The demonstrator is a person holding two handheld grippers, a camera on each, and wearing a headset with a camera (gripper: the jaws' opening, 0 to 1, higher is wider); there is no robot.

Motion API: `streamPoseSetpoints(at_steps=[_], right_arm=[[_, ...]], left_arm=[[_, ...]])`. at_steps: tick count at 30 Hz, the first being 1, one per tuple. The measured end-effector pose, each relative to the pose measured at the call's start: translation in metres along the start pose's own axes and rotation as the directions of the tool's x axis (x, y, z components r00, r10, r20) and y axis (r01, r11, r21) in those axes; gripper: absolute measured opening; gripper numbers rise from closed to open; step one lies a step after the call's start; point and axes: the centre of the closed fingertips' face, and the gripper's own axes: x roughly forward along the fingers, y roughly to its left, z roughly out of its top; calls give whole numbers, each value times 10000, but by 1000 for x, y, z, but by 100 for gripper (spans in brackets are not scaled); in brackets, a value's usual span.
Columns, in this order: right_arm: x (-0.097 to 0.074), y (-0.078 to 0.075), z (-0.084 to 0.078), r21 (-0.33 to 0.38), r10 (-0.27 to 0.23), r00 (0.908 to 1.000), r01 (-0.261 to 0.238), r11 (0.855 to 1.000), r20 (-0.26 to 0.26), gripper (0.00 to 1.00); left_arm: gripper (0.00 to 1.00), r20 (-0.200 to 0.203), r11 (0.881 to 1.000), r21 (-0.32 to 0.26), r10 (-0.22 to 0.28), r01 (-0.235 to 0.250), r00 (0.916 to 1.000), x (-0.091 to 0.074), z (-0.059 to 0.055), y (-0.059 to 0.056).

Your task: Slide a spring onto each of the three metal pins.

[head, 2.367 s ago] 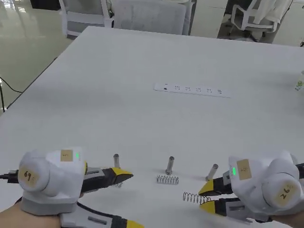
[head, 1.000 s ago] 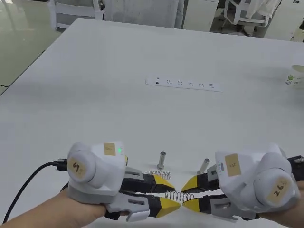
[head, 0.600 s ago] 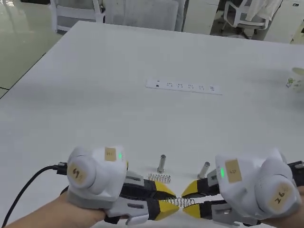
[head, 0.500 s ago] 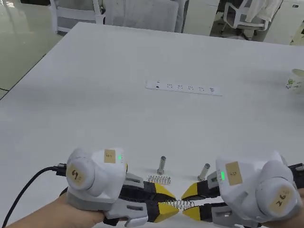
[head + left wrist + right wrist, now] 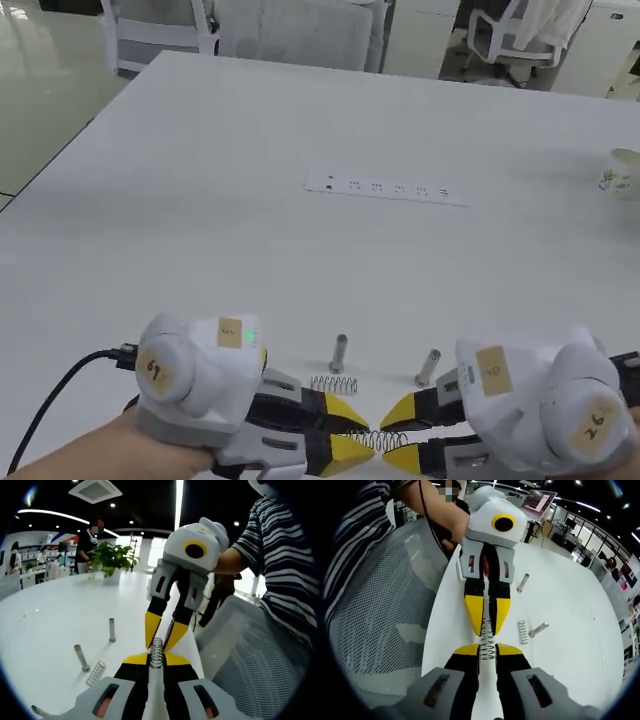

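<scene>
Left of the spring [image 5: 375, 437], the left gripper [image 5: 350, 432] bears a round yellow sticker [image 5: 157, 367] handwritten "69". Right of the spring, a like sticker [image 5: 590, 423] on the right gripper [image 5: 396, 434] reads "26". The marks on their square stickers [image 5: 229, 333] are too small to read.

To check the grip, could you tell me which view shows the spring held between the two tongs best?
The right gripper view: the held spring runs lengthwise there, coils distinct, both ends gripped. The left gripper view shows it foreshortened; the head view shows it small, near the bottom edge.
</scene>
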Motion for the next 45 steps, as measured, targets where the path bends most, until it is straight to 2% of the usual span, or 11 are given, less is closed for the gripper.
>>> streamPoseSetpoints(at_steps=[4, 15, 19, 31, 36, 39, 45], right_arm=[[-2, -1, -5, 353, 7, 9999, -11, 9994, 106, 14], [2, 5, -12, 869, 196, 9995, -219, 9960, 265, 10], [3, 5, -10, 743, 132, 9992, -161, 9971, 387, 8], [-4, 2, -2, -323, -240, 9978, 260, 9991, 619, 7], [-8, 1, 4, -493, -304, 9961, 345, 9982, 824, 7], [-11, 0, 12, -388, -302, 9925, 350, 9986, 1182, 7], [-12, 1, 17, -528, -271, 9914, 341, 9980, 1278, 7]], left_arm=[[2, -142, 9998, 79, -196, 198, 9997, 0, -3, -2], [2, -235, 9982, 317, -510, 517, 9984, -2, -3, -4], [2, -242, 9980, 308, -548, 555, 9982, -4, -3, -2], [2, -523, 9976, 476, -468, 493, 9975, -4, -9, -1], [2, -624, 9973, 586, -407, 444, 9972, -3, -12, -1], [2, -673, 9972, 636, -347, 390, 9971, -3, -13, -1], [2, -726, 9973, 643, -301, 348, 9969, -3, -14, 0]])
